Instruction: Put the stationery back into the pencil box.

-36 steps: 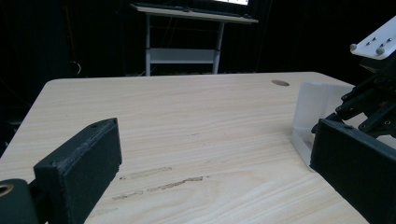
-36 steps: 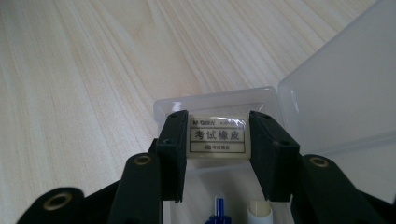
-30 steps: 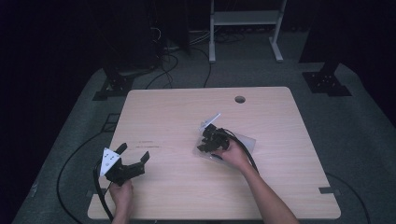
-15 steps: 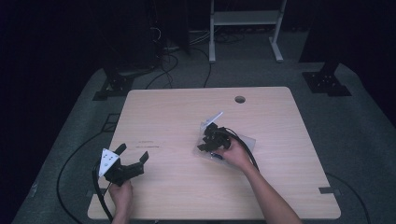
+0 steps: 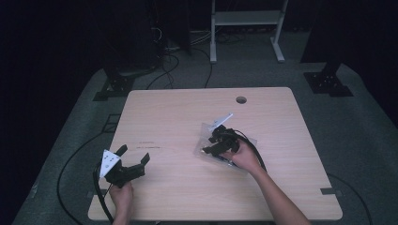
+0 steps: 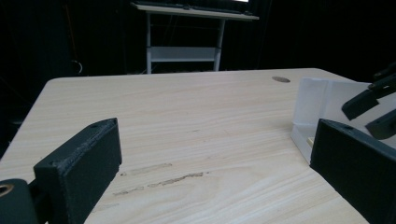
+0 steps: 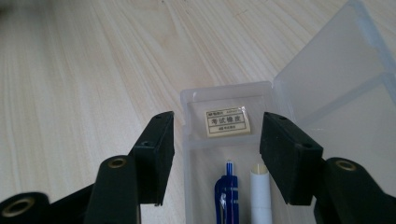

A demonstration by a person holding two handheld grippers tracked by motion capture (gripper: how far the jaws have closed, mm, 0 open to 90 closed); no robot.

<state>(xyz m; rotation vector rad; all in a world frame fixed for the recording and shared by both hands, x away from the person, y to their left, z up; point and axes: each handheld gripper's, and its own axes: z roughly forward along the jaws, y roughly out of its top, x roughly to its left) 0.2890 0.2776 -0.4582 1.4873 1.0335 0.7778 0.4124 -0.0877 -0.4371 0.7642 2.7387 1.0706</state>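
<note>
A clear plastic pencil case (image 5: 205,134) lies open on the wooden table (image 5: 178,117), right of centre. My right gripper (image 5: 217,143) hovers just over it, open. In the right gripper view the jaws of the right gripper (image 7: 217,137) straddle the case's end wall (image 7: 224,91), with the lid (image 7: 336,79) folded back to the right. Inside lie a labelled eraser (image 7: 227,122), a blue pen (image 7: 227,191) and a white pen (image 7: 261,196). My left gripper (image 5: 134,153) is open near the front left corner and holds nothing. The left gripper (image 6: 217,140) looks across the table at the case (image 6: 310,107).
A round cable hole (image 5: 241,100) is in the table near its far edge. Beyond the table stand a white metal frame (image 5: 244,18) and dark stands on a grey floor. Cables trail from both grippers. Bare wood lies between the two grippers.
The right gripper has crept slightly to the right over the open case. The left gripper has stayed put.
</note>
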